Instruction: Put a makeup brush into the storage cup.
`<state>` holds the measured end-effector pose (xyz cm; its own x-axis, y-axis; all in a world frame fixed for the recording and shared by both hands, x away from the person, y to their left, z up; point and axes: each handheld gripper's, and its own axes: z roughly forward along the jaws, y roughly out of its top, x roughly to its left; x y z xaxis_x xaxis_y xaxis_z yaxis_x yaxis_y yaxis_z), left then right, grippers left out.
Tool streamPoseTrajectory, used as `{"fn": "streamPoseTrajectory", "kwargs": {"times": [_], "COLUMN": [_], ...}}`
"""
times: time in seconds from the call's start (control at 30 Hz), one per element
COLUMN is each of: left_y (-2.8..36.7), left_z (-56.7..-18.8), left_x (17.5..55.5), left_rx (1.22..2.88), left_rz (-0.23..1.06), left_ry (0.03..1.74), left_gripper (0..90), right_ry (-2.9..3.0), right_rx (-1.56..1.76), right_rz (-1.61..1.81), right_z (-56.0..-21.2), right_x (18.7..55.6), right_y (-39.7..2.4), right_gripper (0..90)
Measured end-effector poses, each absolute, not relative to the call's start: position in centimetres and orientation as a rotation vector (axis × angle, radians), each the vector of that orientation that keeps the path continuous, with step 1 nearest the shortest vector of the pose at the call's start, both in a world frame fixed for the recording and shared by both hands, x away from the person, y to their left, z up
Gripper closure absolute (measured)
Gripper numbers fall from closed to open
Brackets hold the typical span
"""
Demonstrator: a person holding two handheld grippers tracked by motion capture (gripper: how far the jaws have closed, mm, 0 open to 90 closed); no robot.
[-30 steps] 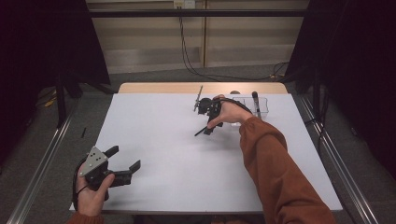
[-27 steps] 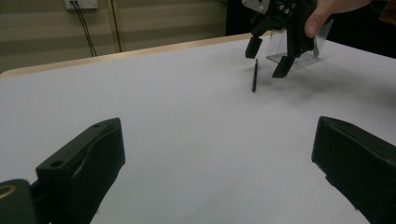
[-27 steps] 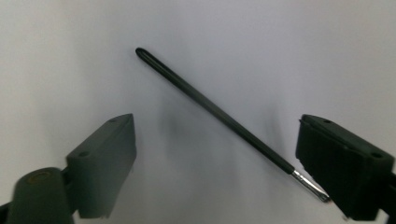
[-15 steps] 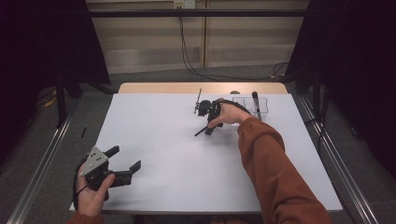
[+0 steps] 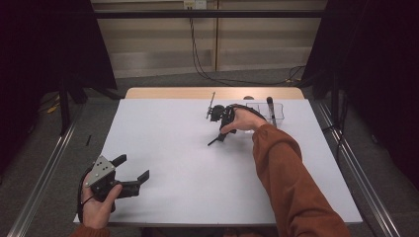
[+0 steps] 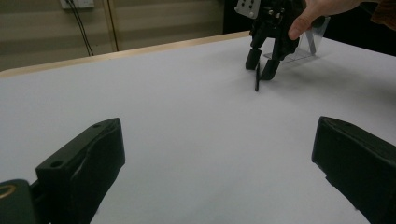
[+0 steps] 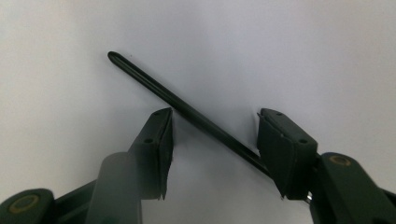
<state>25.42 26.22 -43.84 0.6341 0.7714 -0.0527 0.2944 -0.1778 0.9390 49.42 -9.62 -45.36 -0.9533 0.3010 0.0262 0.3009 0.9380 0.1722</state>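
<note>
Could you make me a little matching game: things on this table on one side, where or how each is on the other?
Things:
1. left gripper
2. right gripper
3. black rod
4. clear holder

States:
A. lying flat on the white table
B. at the table's far edge
C. open, near corner, nothing between its jaws
D. jaws astride the rod, closing

Pairs: 1-C, 2-D, 3-A, 4-B

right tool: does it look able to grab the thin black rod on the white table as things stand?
Probably yes. The right tool straddles the thin black rod, which lies flat on the white table and crosses diagonally between its jaws. The jaws have just been closing, a gap remains either side, nothing blocks them.
</note>
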Motion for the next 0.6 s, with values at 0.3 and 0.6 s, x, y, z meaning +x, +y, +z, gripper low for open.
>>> {"fn": "streamPoseTrajectory", "kwargs": {"times": [0.3,0.6], "left_y": [26.14,26.12], "left_z": [-43.84,-43.84], "left_x": [25.48,25.51], "left_rx": [1.757,1.757], "left_rz": [0.540,0.539], "left_ry": [0.864,0.864], "left_gripper": [2.5,2.4], "right_ry": [3.103,3.109], "right_rx": [0.413,0.389], "right_rz": [0.288,0.322], "right_z": [-45.16,-45.18], "right_x": [49.02,49.07], "right_y": [-9.26,-9.07], "right_gripper": [68.7,82.5]}}
